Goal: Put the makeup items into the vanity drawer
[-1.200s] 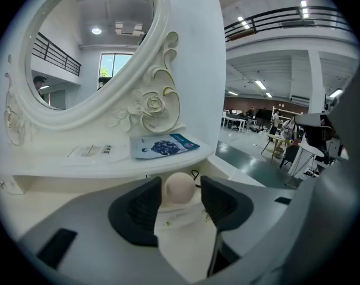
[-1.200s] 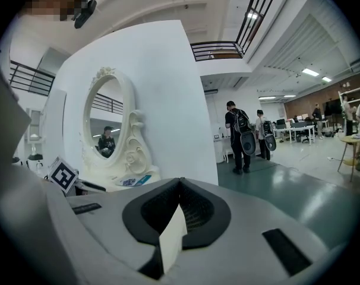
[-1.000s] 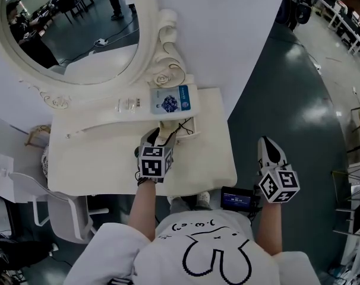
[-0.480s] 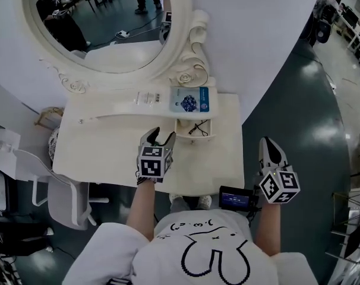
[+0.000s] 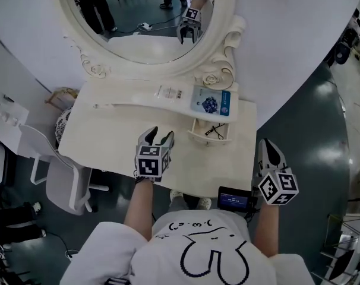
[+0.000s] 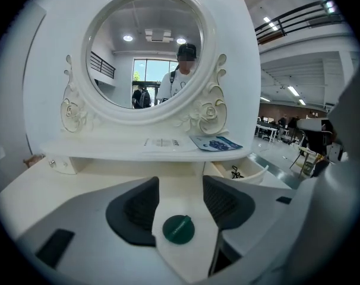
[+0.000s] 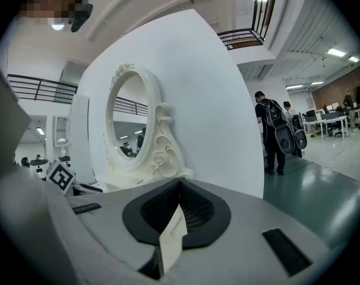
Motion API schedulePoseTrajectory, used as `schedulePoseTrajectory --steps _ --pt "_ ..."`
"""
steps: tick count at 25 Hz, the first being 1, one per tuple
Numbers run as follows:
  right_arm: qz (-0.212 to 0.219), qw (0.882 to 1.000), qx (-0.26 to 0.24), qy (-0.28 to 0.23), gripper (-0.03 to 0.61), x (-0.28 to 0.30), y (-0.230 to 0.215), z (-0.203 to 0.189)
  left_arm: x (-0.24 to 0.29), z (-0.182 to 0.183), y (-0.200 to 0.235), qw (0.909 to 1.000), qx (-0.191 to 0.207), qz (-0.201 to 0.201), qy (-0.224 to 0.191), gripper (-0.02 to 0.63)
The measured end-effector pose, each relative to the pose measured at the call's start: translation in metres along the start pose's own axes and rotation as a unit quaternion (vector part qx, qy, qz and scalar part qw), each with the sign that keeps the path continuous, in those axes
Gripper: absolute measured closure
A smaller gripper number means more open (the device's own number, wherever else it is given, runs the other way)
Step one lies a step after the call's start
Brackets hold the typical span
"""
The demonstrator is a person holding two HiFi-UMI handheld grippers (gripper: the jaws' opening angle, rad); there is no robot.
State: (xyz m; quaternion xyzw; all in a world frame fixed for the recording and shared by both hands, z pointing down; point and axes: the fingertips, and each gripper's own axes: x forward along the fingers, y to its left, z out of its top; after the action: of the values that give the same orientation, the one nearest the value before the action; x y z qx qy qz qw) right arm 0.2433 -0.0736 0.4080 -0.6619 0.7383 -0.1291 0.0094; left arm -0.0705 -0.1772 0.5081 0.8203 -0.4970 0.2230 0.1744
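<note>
In the head view the left gripper (image 5: 155,135) hangs over the front part of the table (image 5: 103,144), well back from the open drawer (image 5: 198,137) at the table's right back corner. A second ago it was reaching right at that drawer, so it has pulled away towards the person. A small black item (image 5: 214,130) lies in the drawer, while a blue packet (image 5: 211,103) and a flat white pack (image 5: 171,92) lie on the shelf (image 5: 126,98) below the mirror (image 5: 150,22). The right gripper (image 5: 268,145) is off the table's right edge, above the floor, much where it was. In the left gripper view the fingers (image 6: 138,209) stand apart with only bare table between them, and the drawer (image 6: 255,174) shows ahead to the right. This looks like a finished drop-off. The packet and pack on the shelf are probably next. In the right gripper view that gripper's (image 7: 180,209) fingers are pressed together and hold nothing, pointing past the mirror's side (image 7: 129,123) into the hall.
</note>
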Motion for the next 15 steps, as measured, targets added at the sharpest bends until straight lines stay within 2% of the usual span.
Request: schedulePoseTrajectory --steps 8,15 --pt "0.005 0.999 0.009 0.033 0.568 0.004 0.008 -0.022 -0.001 -0.030 0.002 0.9994 -0.010 -0.004 0.033 0.348" --pt "-0.016 0.996 0.036 0.076 0.569 -0.004 -0.005 -0.062 0.011 -0.075 -0.008 0.9956 0.005 -0.010 0.093 0.350"
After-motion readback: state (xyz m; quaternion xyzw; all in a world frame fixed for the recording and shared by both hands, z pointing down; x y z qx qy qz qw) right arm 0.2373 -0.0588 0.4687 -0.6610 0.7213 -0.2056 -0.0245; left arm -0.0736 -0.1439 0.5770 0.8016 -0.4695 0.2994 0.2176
